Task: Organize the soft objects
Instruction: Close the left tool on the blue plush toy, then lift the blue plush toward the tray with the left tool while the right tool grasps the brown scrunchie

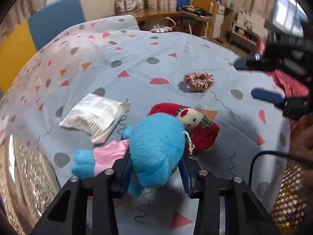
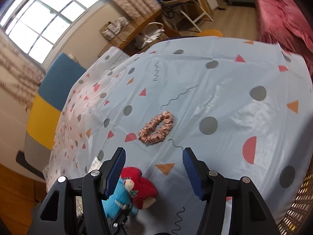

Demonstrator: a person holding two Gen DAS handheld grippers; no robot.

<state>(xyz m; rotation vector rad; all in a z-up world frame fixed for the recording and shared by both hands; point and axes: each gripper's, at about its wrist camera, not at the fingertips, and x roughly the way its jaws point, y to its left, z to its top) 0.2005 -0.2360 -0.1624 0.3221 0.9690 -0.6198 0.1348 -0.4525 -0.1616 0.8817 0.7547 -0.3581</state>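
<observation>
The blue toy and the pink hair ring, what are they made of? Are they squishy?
The blue toy looks like fuzzy plush fabric: its surface is matte and fluffy, and it bulges between the left claw pads, so probably stuffed and squishy. The pink hair ring looks like smooth satin cloth over elastic: it is gathered in shiny little folds. I can't be sure of the elastic.
</observation>
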